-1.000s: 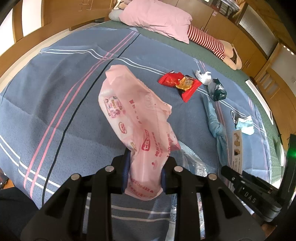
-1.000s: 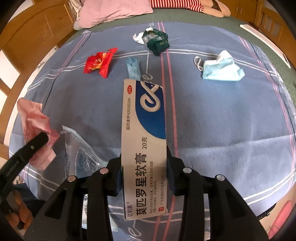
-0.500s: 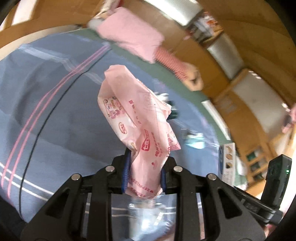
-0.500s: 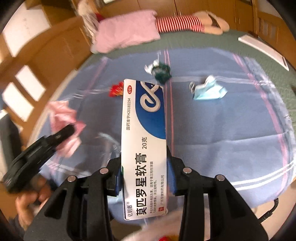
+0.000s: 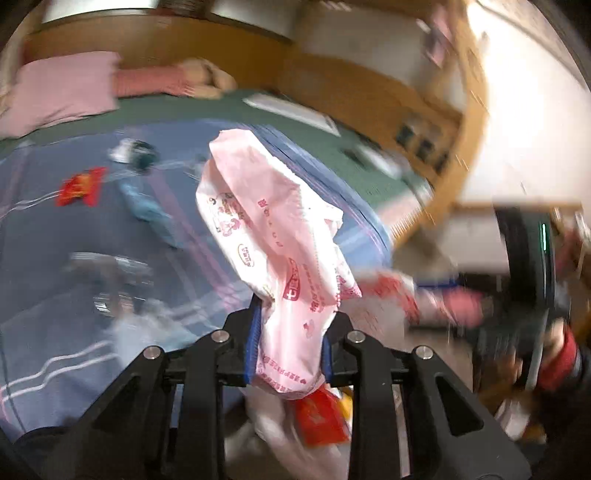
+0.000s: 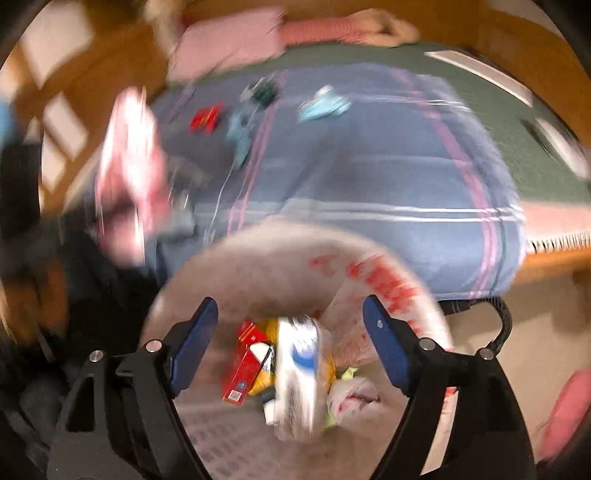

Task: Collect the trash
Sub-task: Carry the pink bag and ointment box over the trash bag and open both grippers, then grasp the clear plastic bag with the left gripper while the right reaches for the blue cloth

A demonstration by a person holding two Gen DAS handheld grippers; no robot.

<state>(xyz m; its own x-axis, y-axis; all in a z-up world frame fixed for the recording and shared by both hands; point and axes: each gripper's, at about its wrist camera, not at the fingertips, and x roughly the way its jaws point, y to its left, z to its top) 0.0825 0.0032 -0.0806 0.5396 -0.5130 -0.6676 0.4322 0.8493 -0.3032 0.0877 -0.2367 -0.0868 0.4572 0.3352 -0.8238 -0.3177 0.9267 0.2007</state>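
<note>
My left gripper (image 5: 290, 341) is shut on a crumpled pink wrapper (image 5: 266, 236), held up beside the bed's edge; the same pink wrapper (image 6: 129, 173) shows blurred at the left of the right wrist view. My right gripper (image 6: 290, 328) hangs over a white bin lined with a red-printed bag (image 6: 384, 284). Its jaws are opening, and the white and blue ointment box (image 6: 297, 373) is free of the pads, blurred in the bin among other trash. On the blue striped bedspread (image 6: 369, 177) lie a red wrapper (image 5: 79, 186), a dark green packet (image 5: 142, 155) and a pale blue face mask (image 6: 323, 105).
A pink pillow (image 5: 59, 92) and a striped stuffed toy (image 6: 332, 26) lie at the bed's head. A clear plastic wrapper (image 5: 110, 273) and a blue cloth strip (image 5: 151, 214) lie on the bedspread. A wooden bed frame (image 6: 546, 258) borders the bin. Both views are motion-blurred.
Both grippers swung off the bed toward the bin at its side. The right gripper opened and the ointment box dropped from it into the bin. The left still grips the pink wrapper.
</note>
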